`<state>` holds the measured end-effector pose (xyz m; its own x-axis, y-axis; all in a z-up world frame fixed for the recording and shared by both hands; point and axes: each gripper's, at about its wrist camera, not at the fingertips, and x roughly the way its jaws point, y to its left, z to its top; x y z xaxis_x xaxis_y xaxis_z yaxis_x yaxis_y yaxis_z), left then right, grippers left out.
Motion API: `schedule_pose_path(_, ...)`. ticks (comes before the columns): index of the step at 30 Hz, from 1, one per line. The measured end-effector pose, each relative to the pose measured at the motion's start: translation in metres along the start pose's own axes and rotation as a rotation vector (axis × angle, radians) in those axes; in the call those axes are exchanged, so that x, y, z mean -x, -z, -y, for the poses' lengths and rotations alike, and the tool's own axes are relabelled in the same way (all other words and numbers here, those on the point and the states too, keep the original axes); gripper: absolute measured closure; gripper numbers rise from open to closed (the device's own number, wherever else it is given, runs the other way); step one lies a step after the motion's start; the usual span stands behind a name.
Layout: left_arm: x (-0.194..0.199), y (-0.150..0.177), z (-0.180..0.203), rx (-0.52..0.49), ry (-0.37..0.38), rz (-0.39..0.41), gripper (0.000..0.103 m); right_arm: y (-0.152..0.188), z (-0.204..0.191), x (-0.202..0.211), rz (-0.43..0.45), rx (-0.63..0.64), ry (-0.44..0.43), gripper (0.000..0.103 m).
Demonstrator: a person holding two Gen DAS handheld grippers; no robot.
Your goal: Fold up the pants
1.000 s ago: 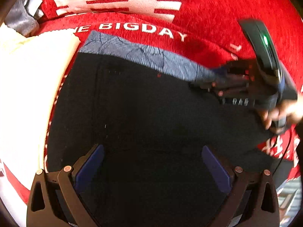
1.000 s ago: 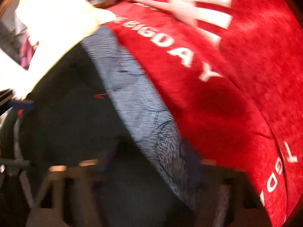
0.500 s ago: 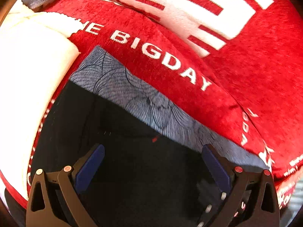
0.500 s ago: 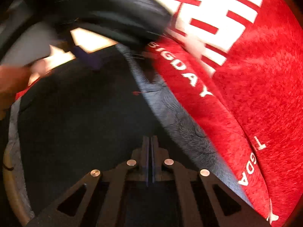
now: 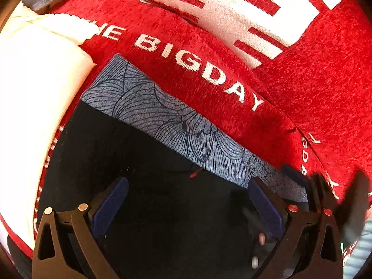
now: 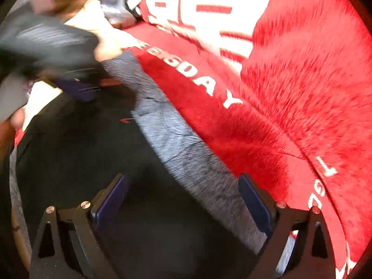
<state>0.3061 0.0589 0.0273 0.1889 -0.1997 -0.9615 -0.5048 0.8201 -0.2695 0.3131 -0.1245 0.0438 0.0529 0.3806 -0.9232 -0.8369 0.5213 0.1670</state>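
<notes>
While the dark pants (image 5: 144,186) are laid flat on the red blanket (image 5: 290,97), their grey patterned band (image 5: 176,125) is turned toward the white lettering. The left gripper (image 5: 188,207) is held wide over the dark cloth, with nothing pinched. The right gripper (image 6: 183,200) is seen with jaws opening, the band lying loose between them. A white cushion (image 5: 34,88) is seen beside the pants.

Left gripper (image 5: 186,211), right gripper (image 6: 183,207): black triangular-cutout frames, navy ribbed pads, round metal screws.
</notes>
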Motion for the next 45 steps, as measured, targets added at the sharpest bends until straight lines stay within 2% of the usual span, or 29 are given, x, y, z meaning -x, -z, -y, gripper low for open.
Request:
schedule_pose_path(2, 0.004, 0.0, 0.005, -0.008, -0.006, 0.004, 0.0, -0.004, 0.009, -0.02, -0.074, -0.005, -0.062, 0.006)
schedule_pose_path(3, 0.006, 0.001, 0.008, -0.016, 0.008, 0.006, 0.0, -0.005, 0.007, -0.019, -0.048, 0.026, -0.07, 0.012)
schedule_pose_path(4, 0.007, 0.001, 0.007, -0.016, 0.02, 0.007, 0.0, -0.009, 0.003, -0.02, -0.058, 0.06, -0.121, 0.025)
schedule_pose_path(5, 0.007, -0.001, 0.004, -0.013, 0.027, 0.006, 0.0, -0.011, 0.002, -0.021, -0.074, 0.054, -0.161, 0.072)
schedule_pose_path(6, 0.005, -0.003, 0.003, 0.0, 0.032, -0.003, 0.0, -0.015, 0.002, -0.02, -0.094, 0.039, -0.167, 0.088)
schedule_pose_path(9, 0.003, -0.007, -0.012, 0.067, 0.074, -0.022, 0.0, -0.012, -0.008, -0.008, -0.077, 0.086, -0.125, 0.092)
schedule_pose_path(12, 0.006, -0.009, -0.019, 0.152, 0.15, -0.005, 0.0, -0.002, -0.026, 0.016, 0.02, 0.096, -0.036, 0.093)
schedule_pose_path(14, 0.003, -0.01, -0.016, 0.173, 0.175, -0.008, 0.0, 0.013, -0.045, 0.036, 0.078, 0.122, 0.028, 0.093)
schedule_pose_path(15, 0.0, -0.01, -0.012, 0.17, 0.171, -0.011, 0.0, 0.021, -0.056, 0.045, 0.103, 0.137, 0.049, 0.093)
schedule_pose_path(19, -0.014, -0.007, 0.004, 0.116, 0.067, 0.002, 0.0, 0.045, -0.084, 0.067, 0.144, 0.168, 0.113, 0.093)
schedule_pose_path(20, -0.013, -0.004, 0.006, 0.085, 0.043, 0.01, 0.01, 0.05, -0.091, 0.068, 0.152, 0.165, 0.128, 0.095)
schedule_pose_path(21, -0.011, 0.0, 0.01, 0.059, -0.018, 0.028, 0.042, 0.054, -0.089, 0.072, 0.159, 0.159, 0.134, 0.095)
schedule_pose_path(22, -0.008, 0.005, 0.012, 0.028, -0.099, 0.051, 0.061, 0.059, -0.092, 0.075, 0.162, 0.158, 0.143, 0.095)
schedule_pose_path(23, -0.007, 0.009, 0.011, 0.004, -0.104, 0.056, 0.078, 0.062, -0.094, 0.076, 0.168, 0.156, 0.152, 0.095)
schedule_pose_path(27, 0.001, 0.024, -0.011, 0.04, 0.001, 0.077, 0.09, 0.064, -0.101, 0.079, 0.186, 0.134, 0.198, 0.096)
schedule_pose_path(29, 0.002, 0.031, -0.014, 0.041, 0.009, 0.077, 0.093, 0.063, -0.104, 0.076, 0.177, 0.119, 0.213, 0.095)
schedule_pose_path(31, 0.006, 0.04, -0.015, 0.033, 0.01, 0.092, 0.094, 0.053, -0.099, 0.075, 0.169, 0.101, 0.217, 0.082)
schedule_pose_path(33, 0.013, 0.049, -0.018, 0.027, 0.011, 0.103, 0.095, 0.043, -0.094, 0.07, 0.157, 0.071, 0.221, 0.038)
schedule_pose_path(34, 0.016, 0.053, -0.02, 0.028, 0.014, 0.107, 0.095, 0.043, -0.09, 0.071, 0.152, 0.057, 0.224, 0.032)
schedule_pose_path(38, 0.04, 0.075, -0.022, 0.005, 0.032, 0.162, 0.095, 0.048, -0.084, 0.086, 0.141, -0.011, 0.226, 0.029)
schedule_pose_path(40, 0.057, 0.093, -0.021, -0.037, 0.034, 0.212, 0.095, 0.056, -0.087, 0.097, 0.15, -0.009, 0.205, 0.024)
schedule_pose_path(42, 0.066, 0.106, -0.021, -0.055, 0.04, 0.239, 0.095, 0.068, -0.088, 0.111, 0.15, -0.009, 0.166, 0.024)
schedule_pose_path(45, 0.075, 0.123, -0.024, -0.065, 0.048, 0.264, 0.095, 0.093, -0.067, 0.133, 0.187, -0.155, 0.103, 0.022)
